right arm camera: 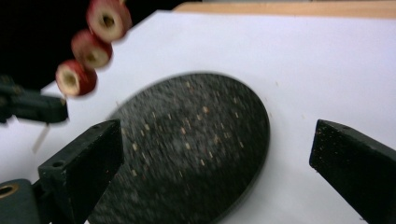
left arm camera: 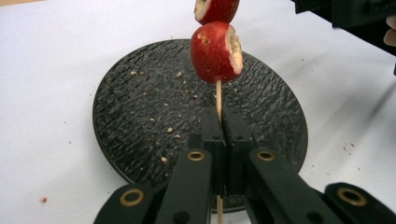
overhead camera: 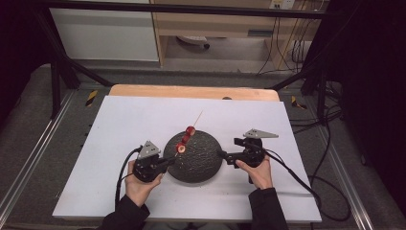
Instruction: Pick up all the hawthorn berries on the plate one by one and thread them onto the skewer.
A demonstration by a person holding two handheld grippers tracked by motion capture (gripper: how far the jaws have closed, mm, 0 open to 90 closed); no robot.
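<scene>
The white worktop [overhead camera: 143, 120] lies bare around a dark round plate [overhead camera: 198, 165] that sits a little toward my side of centre, and beyond the far edge a strip of wood, then a floor with cables trailing at about two o'clock. My left gripper [overhead camera: 168, 163] sits at the plate's nine o'clock with its fingers [left arm camera: 214, 140] closed tight on the thin skewer [left arm camera: 218, 95], pinched near its lower end; the stick slants up and away toward one o'clock over the plate, carrying three red fruit pieces [overhead camera: 186, 138], its bare tip past the plate's far rim. My right gripper [overhead camera: 223, 155] waits at the plate's three o'clock, fingers [right arm camera: 86, 161] spread wide and holding nothing. The risk I judge greatest is the stick itself: it is slim, held low, with all the load above the pinch, so it could pivot or slide between my left fingers if I tilt or jolt. The lowest fruit sits just above my fingertips, and crumbs on the plate suggest the flesh sheds easily, so a hard squeeze from the right could split a piece or push it down. Bringing my right fingers in, I could also knock the stick sideways. Room is generous: open worktop toward twelve o'clock and on both flanks, the near edge close to my wrists, and the two grippers apart across the plate.
</scene>
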